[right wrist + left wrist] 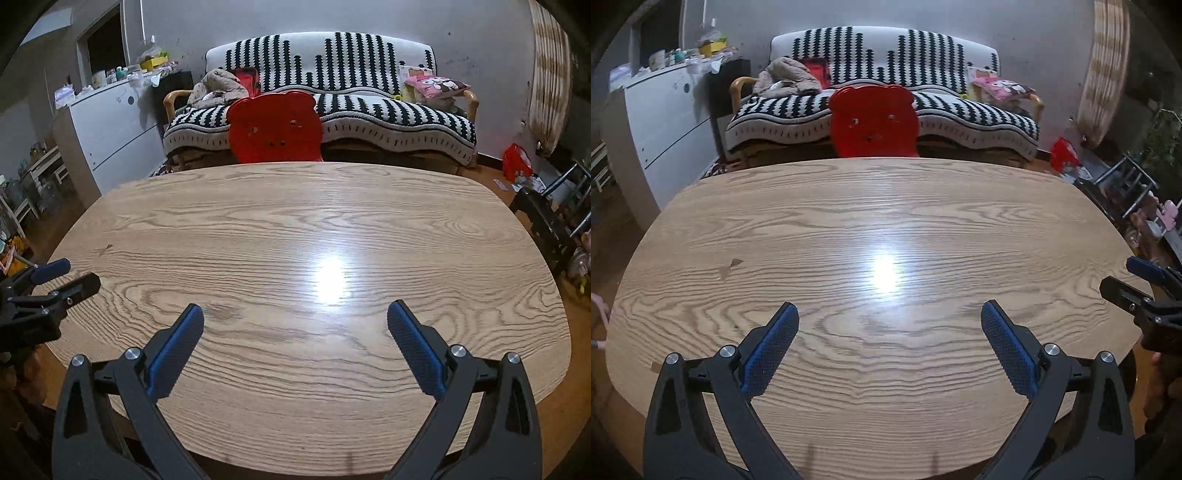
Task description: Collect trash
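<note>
A light wooden table (pixel 849 206) (pixel 258 206) with rounded corners fills both views; I see no trash on its top. My left gripper (pixel 889 309) hovers over the near edge, open, blue pads wide apart, nothing between them. My right gripper (pixel 295 309) hovers likewise, open and holding nothing. In the left wrist view the right gripper's fingers (pixel 1123 291) show at the right edge. In the right wrist view the left gripper's fingers (pixel 70 286) show at the left edge.
A red bear-shaped chair back (pixel 873 120) (pixel 273 127) stands at the table's far edge. Behind it is a black-and-white covered sofa (pixel 886 74) with clothes and pillows. A white cabinet (pixel 661 122) stands left; a red bag (pixel 517 162) and dark metal chairs (pixel 554 210) are right.
</note>
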The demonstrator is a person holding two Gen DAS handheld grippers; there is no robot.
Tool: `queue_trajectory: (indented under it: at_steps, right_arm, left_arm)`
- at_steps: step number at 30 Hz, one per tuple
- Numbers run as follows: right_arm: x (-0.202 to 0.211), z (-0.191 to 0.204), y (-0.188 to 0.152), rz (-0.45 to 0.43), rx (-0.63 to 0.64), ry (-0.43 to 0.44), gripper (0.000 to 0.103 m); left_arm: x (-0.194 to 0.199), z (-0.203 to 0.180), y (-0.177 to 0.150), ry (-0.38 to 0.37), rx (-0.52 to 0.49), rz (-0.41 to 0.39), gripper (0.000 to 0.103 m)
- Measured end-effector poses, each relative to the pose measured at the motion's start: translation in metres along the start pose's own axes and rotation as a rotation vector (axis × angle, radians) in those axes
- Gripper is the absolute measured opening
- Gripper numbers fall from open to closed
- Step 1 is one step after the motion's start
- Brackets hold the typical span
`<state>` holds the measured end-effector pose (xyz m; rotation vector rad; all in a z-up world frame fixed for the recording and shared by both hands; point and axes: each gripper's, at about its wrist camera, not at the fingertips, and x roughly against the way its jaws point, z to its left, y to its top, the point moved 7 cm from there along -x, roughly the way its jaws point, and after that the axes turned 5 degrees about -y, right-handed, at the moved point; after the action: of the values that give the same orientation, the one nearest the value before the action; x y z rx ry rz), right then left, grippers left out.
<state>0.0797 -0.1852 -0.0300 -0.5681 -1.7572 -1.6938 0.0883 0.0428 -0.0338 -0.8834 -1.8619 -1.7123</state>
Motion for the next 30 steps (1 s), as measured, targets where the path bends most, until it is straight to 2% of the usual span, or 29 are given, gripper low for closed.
queue_trajectory:
  at_steps: [9, 30]
  right_arm:
    - [-0.007, -0.013, -0.008, 0.015, -0.029, -0.013, 0.096]
    - [-0.001, -0.014, -0.007, 0.004, -0.025, -0.013, 0.096]
  left_arm:
    - [0.004, -0.002, -0.007, 0.006, -0.021, -0.003, 0.096]
    - [-0.003, -0.013, -0.008, 0.000, -0.026, 0.005, 0.096]
